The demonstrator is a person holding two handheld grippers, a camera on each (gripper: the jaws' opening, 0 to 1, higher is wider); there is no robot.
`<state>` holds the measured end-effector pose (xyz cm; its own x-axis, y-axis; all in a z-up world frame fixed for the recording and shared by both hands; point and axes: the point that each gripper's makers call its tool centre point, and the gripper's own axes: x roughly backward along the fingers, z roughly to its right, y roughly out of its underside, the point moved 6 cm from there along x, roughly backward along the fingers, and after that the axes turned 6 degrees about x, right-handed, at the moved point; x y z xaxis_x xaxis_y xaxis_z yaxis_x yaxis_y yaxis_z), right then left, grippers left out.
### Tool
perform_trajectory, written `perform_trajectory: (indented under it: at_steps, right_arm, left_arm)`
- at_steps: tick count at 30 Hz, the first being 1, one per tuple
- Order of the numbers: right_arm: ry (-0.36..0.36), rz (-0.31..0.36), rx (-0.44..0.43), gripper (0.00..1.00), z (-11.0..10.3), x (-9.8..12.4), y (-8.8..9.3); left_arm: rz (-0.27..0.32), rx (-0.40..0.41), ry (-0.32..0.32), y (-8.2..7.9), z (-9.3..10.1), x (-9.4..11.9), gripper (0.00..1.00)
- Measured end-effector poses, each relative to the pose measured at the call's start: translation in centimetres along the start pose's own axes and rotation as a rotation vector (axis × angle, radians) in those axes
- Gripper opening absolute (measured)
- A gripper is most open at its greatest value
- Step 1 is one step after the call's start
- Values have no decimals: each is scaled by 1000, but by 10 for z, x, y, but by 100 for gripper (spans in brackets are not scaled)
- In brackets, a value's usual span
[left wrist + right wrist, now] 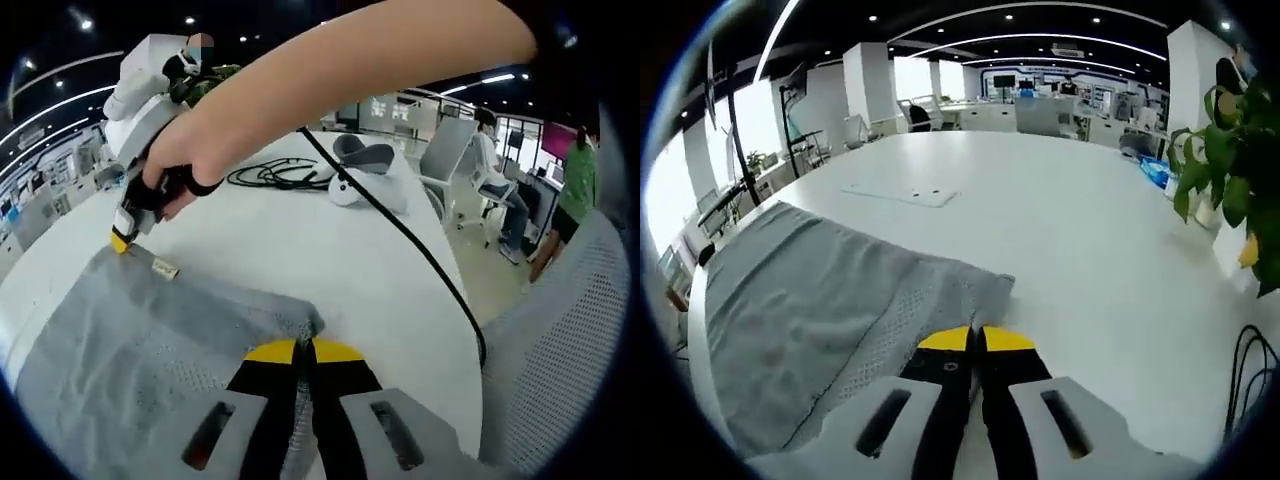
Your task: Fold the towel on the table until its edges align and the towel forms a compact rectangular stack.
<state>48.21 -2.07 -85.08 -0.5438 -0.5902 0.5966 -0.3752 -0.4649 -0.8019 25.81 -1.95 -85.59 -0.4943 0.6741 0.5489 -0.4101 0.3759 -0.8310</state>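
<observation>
Bare table (1060, 190) is lying open beyond the towel (820, 300). A coiled cable (280, 175) and a potted plant (1240, 170) are crowding the far edges.

My broad white round-edged table (300, 240) carries the grey waffle-textured cloth towel (150, 350), and beyond the towel lie a coiled black cable (280, 175) and, just past the cable, a grey-and-white headset (362, 170).

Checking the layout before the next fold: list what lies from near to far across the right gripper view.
Right gripper, shut on the grey towel → bare white table → flat cover plate set in the table → desks and chairs beyond.
</observation>
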Motion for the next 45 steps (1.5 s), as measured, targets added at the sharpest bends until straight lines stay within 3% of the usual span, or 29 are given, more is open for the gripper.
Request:
perform_trajectory:
  at_steps: [13,21,28,35,45]
  right_arm:
    - [64,32,-43,0,38,46,-3]
    - [91,46,-49,0,56,61,-6]
    - [99,57,-52,0,65,71,-11]
    - [85,98,-101,0,66,80,-27]
    - [44,169,-115,0,48,87,-59]
  left_arm:
    - [56,-19,52,-38,25,-12,4]
    - [129,34,47,-58,36,-16,4]
    - [138,10,70,-71,41,-24,4]
    - [171,14,70,-82,40,-16,4]
    - [227,6,34,-97,35,9,4]
